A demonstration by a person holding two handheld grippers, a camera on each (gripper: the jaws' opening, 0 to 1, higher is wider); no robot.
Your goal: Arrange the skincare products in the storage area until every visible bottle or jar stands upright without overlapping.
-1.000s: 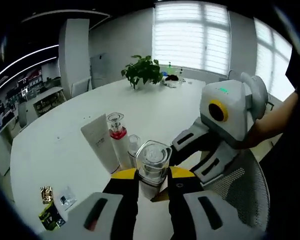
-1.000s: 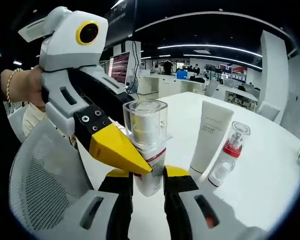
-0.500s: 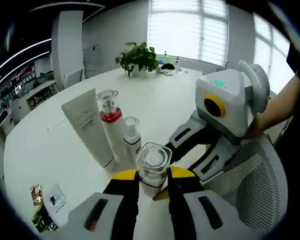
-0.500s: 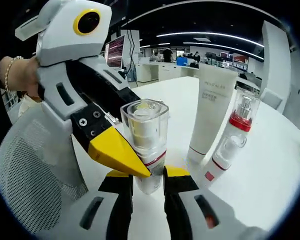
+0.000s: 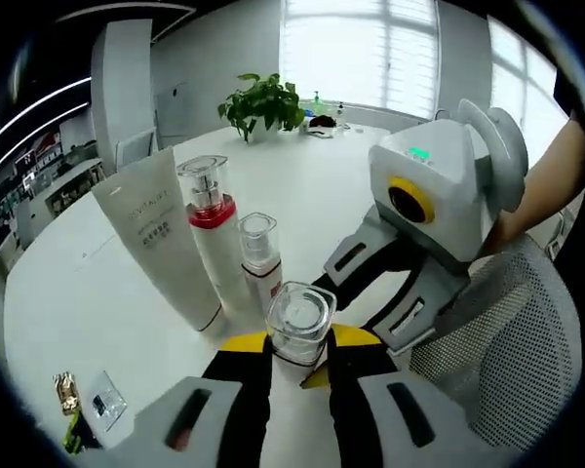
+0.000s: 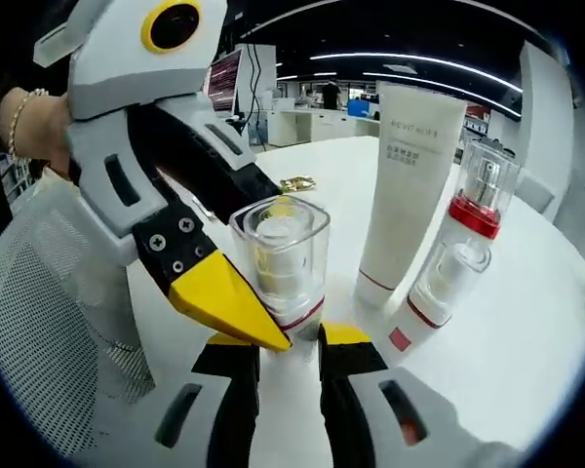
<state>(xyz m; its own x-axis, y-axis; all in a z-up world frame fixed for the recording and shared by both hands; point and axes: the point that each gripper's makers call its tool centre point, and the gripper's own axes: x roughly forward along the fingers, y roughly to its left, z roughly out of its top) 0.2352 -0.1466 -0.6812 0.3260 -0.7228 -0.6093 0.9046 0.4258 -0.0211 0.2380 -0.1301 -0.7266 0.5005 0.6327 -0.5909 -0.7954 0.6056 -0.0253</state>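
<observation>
A clear-capped bottle (image 5: 297,324) stands upright between my left gripper's (image 5: 297,351) yellow-tipped jaws, which are shut on it. My right gripper (image 5: 349,314) comes in from the right and grips the same bottle (image 6: 283,261) between its own jaws (image 6: 281,343). The left gripper's yellow fingertip (image 6: 224,297) lies across the bottle's front. Its base is hidden. Just beyond stand a white tube (image 5: 161,239), a red-collared pump bottle (image 5: 210,229) and a small clear-capped bottle (image 5: 260,263), all upright and close together.
The white table (image 5: 351,166) stretches back to a potted plant (image 5: 263,102). A mesh chair back (image 5: 497,361) is close on the right. Small sachets (image 5: 88,405) lie at the table's near left, and a gold one (image 6: 294,182) shows behind the bottle.
Both grippers have carried the clear-capped bottle lower and closer to the three standing products, which now look larger. Both grips have held.
</observation>
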